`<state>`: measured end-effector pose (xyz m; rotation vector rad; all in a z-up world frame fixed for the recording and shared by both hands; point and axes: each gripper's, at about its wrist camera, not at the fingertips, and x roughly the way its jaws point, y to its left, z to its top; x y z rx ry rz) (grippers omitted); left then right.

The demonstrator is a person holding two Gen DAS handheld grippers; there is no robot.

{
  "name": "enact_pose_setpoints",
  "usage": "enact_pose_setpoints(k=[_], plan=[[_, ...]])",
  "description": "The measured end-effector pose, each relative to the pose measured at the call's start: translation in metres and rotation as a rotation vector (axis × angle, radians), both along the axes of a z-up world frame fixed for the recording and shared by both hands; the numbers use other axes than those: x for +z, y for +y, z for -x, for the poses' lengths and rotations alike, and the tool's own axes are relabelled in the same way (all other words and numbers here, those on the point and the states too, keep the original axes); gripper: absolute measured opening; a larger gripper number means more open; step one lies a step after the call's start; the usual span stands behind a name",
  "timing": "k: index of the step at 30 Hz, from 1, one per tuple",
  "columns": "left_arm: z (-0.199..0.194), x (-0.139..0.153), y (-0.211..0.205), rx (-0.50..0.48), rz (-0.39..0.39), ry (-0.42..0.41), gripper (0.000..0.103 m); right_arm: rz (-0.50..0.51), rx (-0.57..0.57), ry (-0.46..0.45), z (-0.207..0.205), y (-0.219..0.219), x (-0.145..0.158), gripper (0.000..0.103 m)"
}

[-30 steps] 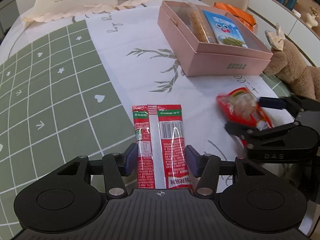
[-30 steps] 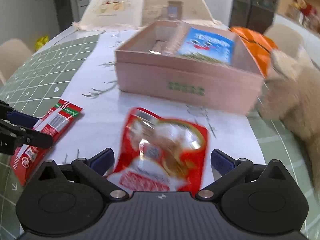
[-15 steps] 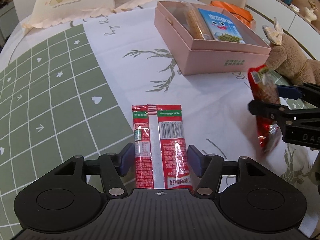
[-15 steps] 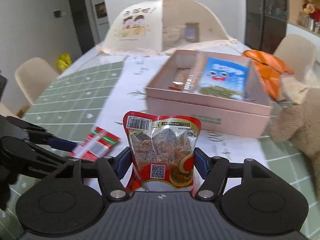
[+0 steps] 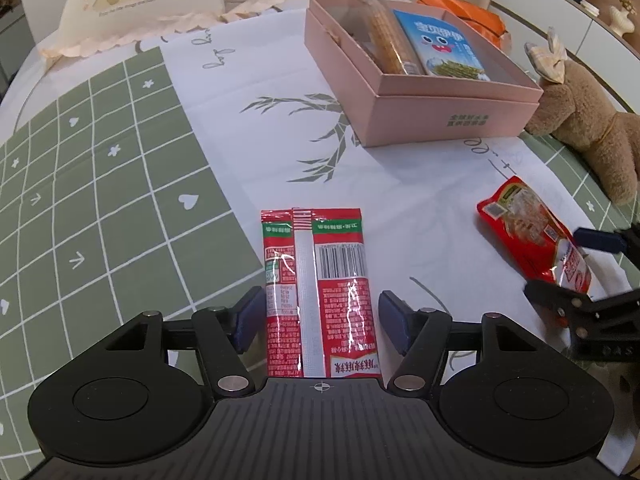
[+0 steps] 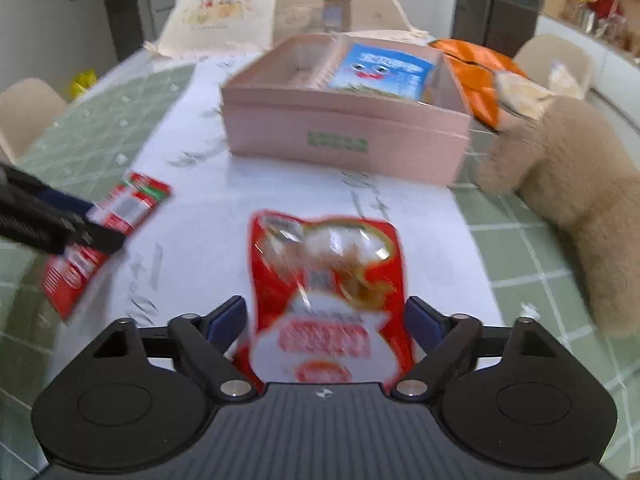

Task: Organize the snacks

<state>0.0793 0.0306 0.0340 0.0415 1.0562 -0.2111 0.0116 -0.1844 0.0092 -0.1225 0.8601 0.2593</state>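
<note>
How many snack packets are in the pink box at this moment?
2 visible in the pink box: a blue packet on its right side and a clear biscuit sleeve beside it, to the left. Others may be hidden.

A round counter (image 5: 120,200) wears a green checked cloth with a white runner. Beige chairs (image 6: 24,108) stand around it. Behind are a white wall (image 6: 40,8) and a dark cabinet (image 6: 496,0).
</note>
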Motion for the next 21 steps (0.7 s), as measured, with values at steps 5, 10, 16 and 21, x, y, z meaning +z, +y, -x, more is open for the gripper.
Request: enact_pose_setpoints(k=[5,10,16,21], plan=[[0.002,-0.001,-0.005,-0.017,-0.025,-0.012,0.071,-0.019,-0.017,-0.014,0.012,-0.005,-0.004,0.097],[0.006,-0.002,-0.01,-0.047,-0.054,-0.025,0.073,0.002,0.048,-0.052,0.021,0.005,0.013,0.068],[0.007,-0.003,-0.01,-0.054,-0.057,-0.031,0.073,-0.019,0.065,-0.115,0.02,0.007,0.045,0.032],[0.007,-0.003,-0.009,-0.049,-0.051,-0.032,0.073,-0.04,0.002,-0.134,0.01,-0.012,0.055,0.021]])
